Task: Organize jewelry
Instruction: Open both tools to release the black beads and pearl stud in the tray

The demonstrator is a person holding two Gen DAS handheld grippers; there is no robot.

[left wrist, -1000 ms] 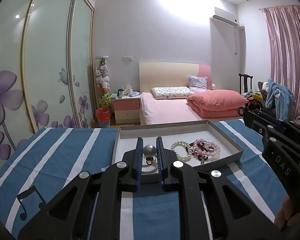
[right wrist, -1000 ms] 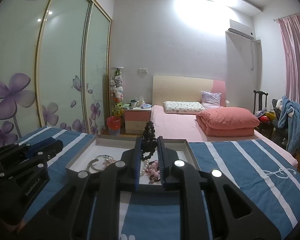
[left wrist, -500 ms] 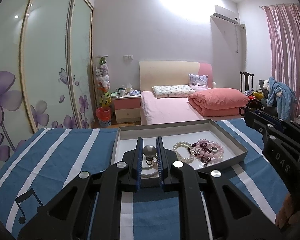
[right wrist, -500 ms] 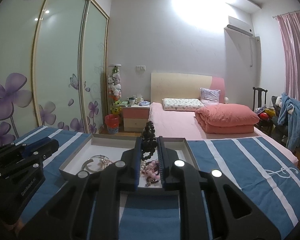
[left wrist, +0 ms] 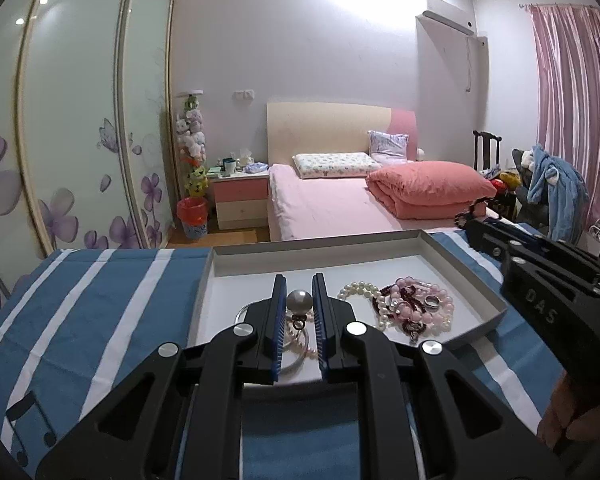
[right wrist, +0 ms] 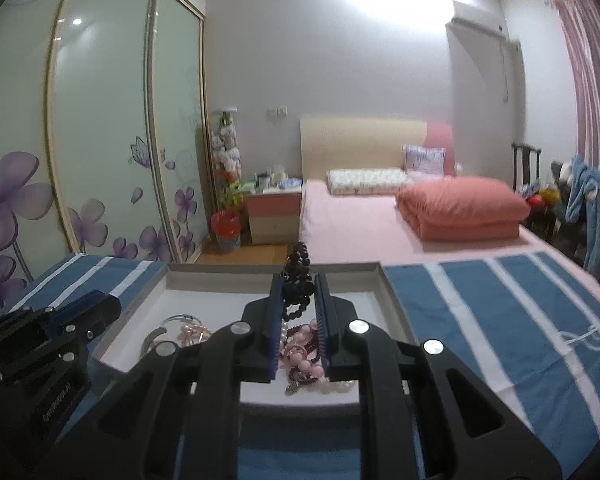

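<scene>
- Jewelry is lying heaped in the grey tray (left wrist: 476, 280)
- left hand-held gripper (left wrist: 299, 300) is angling down, pinching a silver ball pendant (left wrist: 299, 301)
- right hand-held gripper (right wrist: 298, 300) is clamping a dark bead bracelet (right wrist: 297, 276) above the tray

Tray (left wrist: 476, 280) sits on the striped cloth (left wrist: 100, 300), centred before both grippers. In the tray: bangle (right wrist: 160, 330) at left, pearl strand (left wrist: 356, 292) mid, bead heap (left wrist: 416, 304) right of it, a ring (left wrist: 433, 301) on the heap. Left gripper (left wrist: 299, 300) over the tray's left part, a ball pendant (left wrist: 299, 301) between its pads. Right gripper (right wrist: 298, 300) over the tray's right part, a bead string (right wrist: 298, 280) between its pads. Bed (left wrist: 320, 208) behind the tray; nightstand (left wrist: 242, 196) left of the bed; wardrobe (left wrist: 80, 120) along the left wall.
</scene>
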